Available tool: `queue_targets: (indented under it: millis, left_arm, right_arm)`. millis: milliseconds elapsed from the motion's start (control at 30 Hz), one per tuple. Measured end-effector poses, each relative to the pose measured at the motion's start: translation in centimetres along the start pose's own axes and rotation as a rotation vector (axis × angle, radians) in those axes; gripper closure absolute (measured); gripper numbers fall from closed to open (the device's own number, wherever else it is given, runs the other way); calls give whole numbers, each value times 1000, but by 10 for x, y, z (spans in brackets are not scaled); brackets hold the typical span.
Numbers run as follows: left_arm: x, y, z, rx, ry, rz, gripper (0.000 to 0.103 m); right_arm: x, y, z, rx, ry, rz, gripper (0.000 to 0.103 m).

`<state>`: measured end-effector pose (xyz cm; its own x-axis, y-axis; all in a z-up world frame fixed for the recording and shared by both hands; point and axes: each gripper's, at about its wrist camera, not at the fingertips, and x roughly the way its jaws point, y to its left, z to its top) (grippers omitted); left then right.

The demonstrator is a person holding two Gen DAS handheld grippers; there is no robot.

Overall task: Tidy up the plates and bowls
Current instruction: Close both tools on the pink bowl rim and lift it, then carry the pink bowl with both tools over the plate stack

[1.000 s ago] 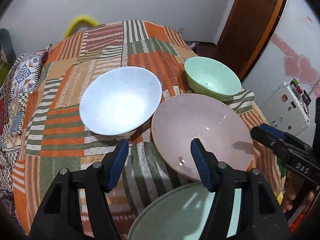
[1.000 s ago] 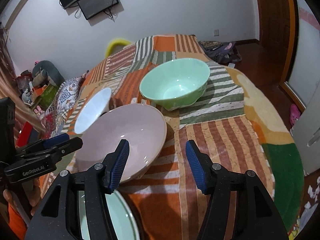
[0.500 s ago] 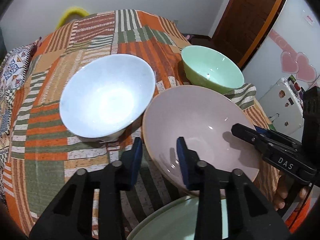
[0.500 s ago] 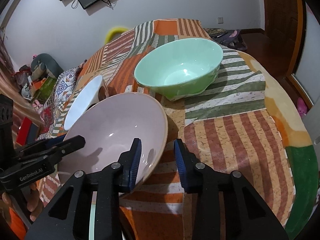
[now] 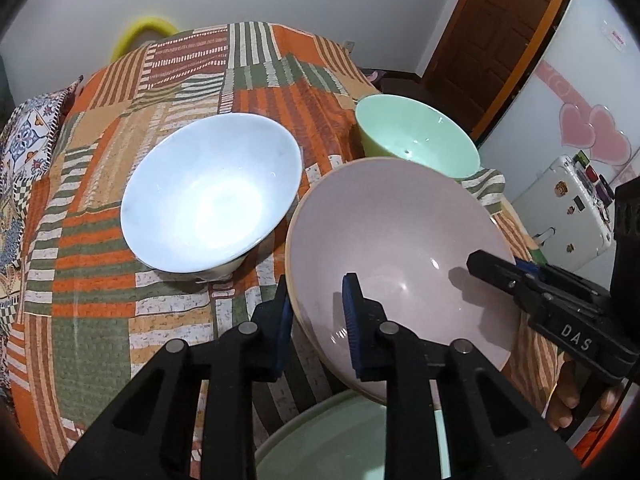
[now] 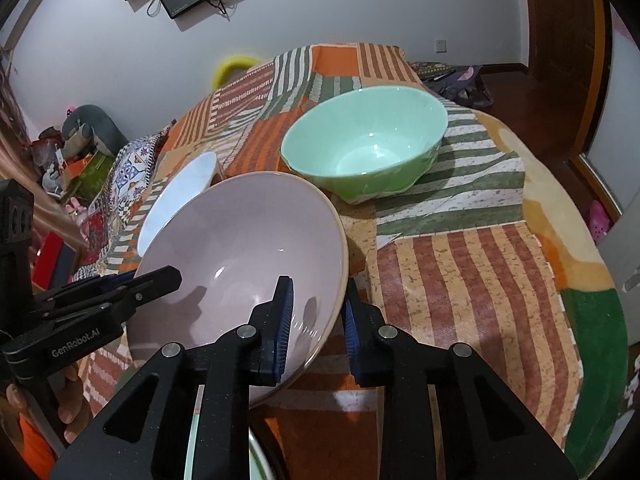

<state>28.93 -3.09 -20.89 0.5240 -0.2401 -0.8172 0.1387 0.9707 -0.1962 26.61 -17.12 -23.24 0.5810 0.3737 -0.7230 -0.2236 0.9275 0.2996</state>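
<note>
A wide pink bowl [image 5: 400, 248] [image 6: 240, 248] sits tilted on the patchwork cloth, held from two sides. My left gripper [image 5: 318, 312] has its jaws closing on the bowl's near left rim, one pad outside and one inside. My right gripper [image 6: 316, 316] is shut on the opposite rim in the same way. A pale blue bowl [image 5: 212, 196] [image 6: 180, 196] stands to the left of the pink one. A mint green bowl [image 5: 416, 140] [image 6: 368, 148] stands behind it. A pale green plate [image 5: 340, 440] lies below the pink bowl, mostly hidden by my fingers.
The striped patchwork cloth [image 5: 100, 280] covers a round table whose edge drops off at the right [image 6: 580, 280]. A white case with stickers [image 5: 568, 216] and a wooden door [image 5: 500, 32] stand beyond. Clutter [image 6: 80, 140] lies on the floor to the left.
Both grippers went from wide open to closed on the pink bowl's rim. The pink bowl now looks larger and more tilted, overlapping the green bowl in the left wrist view.
</note>
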Motion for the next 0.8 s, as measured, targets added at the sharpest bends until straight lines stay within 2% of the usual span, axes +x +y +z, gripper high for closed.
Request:
queue_targets:
  millis: [800]
  left_arm:
    - [-88, -8, -26, 16, -108, 15, 79]
  right_arm:
    - [-53, 38, -1, -86, -117, 44, 81]
